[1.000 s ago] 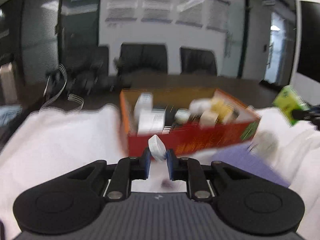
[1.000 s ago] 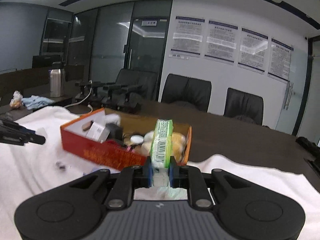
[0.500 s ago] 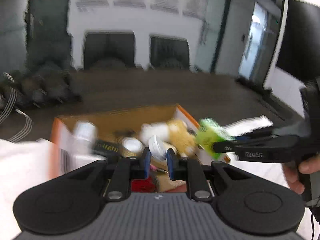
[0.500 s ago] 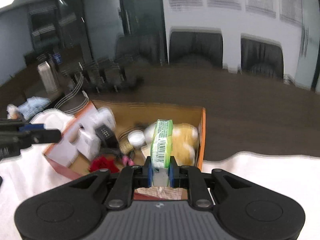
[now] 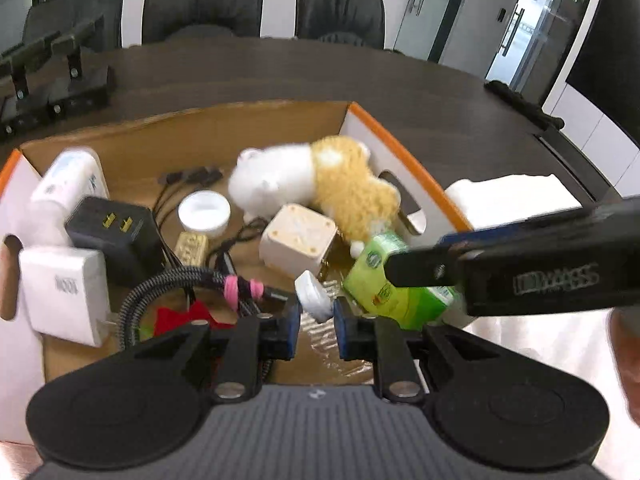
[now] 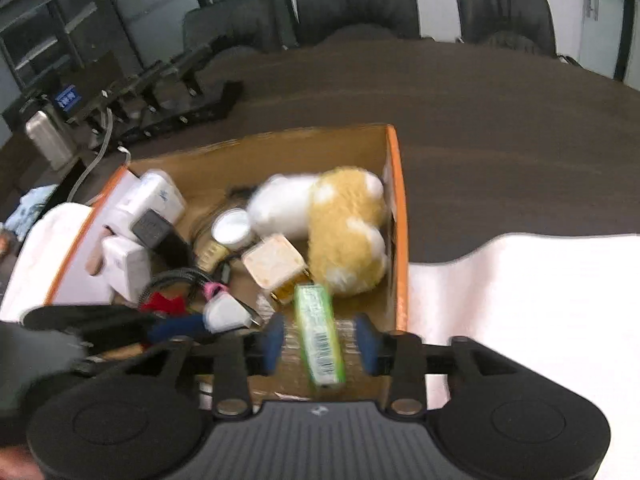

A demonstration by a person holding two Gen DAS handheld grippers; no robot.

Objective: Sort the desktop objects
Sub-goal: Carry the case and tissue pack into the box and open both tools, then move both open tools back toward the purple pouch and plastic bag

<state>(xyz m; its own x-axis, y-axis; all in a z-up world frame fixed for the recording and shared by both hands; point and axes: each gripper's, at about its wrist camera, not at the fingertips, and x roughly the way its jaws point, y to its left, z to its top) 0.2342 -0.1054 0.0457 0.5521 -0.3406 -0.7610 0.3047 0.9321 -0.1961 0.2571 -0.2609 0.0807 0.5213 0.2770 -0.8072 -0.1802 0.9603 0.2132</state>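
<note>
The green pack (image 6: 320,334) lies between the pads of the right gripper (image 6: 320,340), its long axis running straight along the line the gripper points, barcode end nearest the camera. The jaws have just been opening: they now stand spread, with a clear gap on each side of the pack, so it is loose and looks to be dropping. It hangs over the near right corner of the orange cardboard box (image 6: 394,208), just in front of the yellow-and-white plush toy (image 6: 344,232) and the cream cube (image 6: 274,264).

Just to its left, the left gripper (image 5: 316,322) pinches a small white clip-like piece (image 5: 314,298) between jaws drawn close together, poised above the box's near edge, beside a braided cable with a pink tie (image 5: 240,286). That piece pokes up and forward from the pads.

Both hands are over the same corner, the right nearer the box's orange side wall. The box sits on a dark bench (image 6: 500,120) partly covered by white cloth (image 6: 520,300).
</note>
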